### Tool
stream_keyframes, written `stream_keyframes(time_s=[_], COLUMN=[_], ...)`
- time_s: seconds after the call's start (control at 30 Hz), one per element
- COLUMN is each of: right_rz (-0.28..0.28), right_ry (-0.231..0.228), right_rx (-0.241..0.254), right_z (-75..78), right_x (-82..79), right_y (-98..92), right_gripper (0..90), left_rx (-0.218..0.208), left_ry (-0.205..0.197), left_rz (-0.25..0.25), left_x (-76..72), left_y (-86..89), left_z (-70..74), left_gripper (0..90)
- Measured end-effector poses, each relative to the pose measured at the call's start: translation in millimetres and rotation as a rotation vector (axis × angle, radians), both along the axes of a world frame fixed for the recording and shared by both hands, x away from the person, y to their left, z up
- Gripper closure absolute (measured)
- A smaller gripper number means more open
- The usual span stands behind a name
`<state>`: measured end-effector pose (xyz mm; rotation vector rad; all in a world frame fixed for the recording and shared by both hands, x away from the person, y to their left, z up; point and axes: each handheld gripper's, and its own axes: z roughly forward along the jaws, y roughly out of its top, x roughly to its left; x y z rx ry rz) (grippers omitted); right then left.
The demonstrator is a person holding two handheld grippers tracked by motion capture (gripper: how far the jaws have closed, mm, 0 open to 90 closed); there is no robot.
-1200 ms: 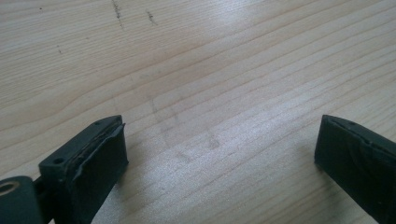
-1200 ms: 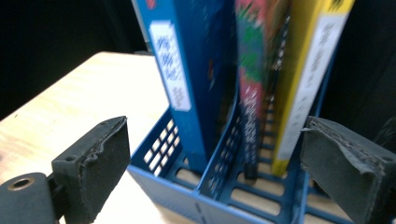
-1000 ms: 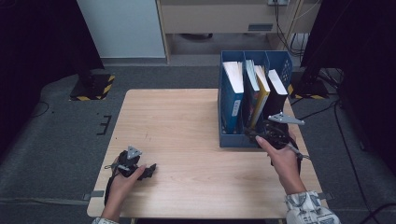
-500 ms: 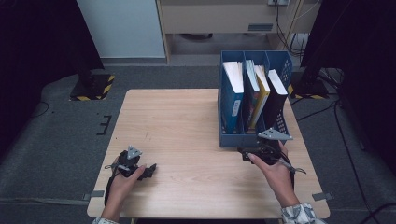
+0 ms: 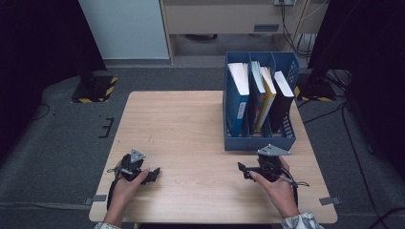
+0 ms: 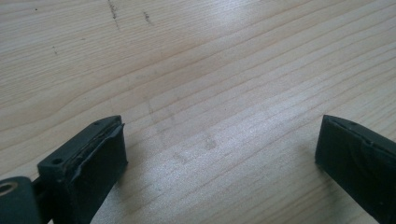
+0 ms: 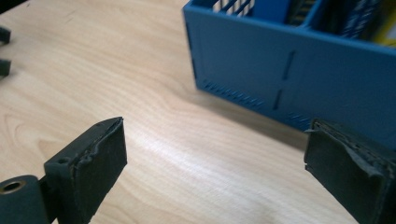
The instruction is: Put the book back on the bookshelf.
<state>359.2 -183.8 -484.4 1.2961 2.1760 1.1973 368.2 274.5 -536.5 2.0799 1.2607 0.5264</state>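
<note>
**Bright tabletop, dark surround**

You get an evenly lit tabletop [image 5: 191, 124] in the high view, with the room's sides falling into near black. In your gripper views, soft overhead glare sheens the wood, the close black jaws look blurred, and the file box [image 7: 299, 74] casts a soft shadow.

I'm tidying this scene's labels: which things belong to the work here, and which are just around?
In the work:
right gripper, open
blue file rack
books in the rack

Just around:
left gripper, open, resting on the table
yellow-black striped base on the floor
</note>
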Motion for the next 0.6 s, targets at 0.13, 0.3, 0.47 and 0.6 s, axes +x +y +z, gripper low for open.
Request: stream_keyframes(time_s=[0.13,0.3,0.47,0.6], right_rz=[0.063,0.111,0.154,0.145], right_ry=[0.031,0.061,0.079,0.117], right_rx=[-0.028,-0.050,-0.074,-0.068], right_z=[-8.0,-14.8,-23.5,-31.3], right_x=[-0.1,1.3,8.9,16.3], right_y=[11.5,23.8,39.5,47.4], right_gripper=[6.1,6.2,6.2,6.9], left_rx=[0.000,-0.001,-0.004,-0.004], left_ry=[0.000,0.000,-0.001,-0.001], left_rz=[-0.002,-0.004,-0.003,-0.003], left_x=[0.1,0.3,0.4,0.4], left_y=[-0.3,-0.8,-1.2,-1.3], left_z=[0.0,-0.1,-0.2,-0.3], left_gripper=[1.2,0.9,0.8,0.8])
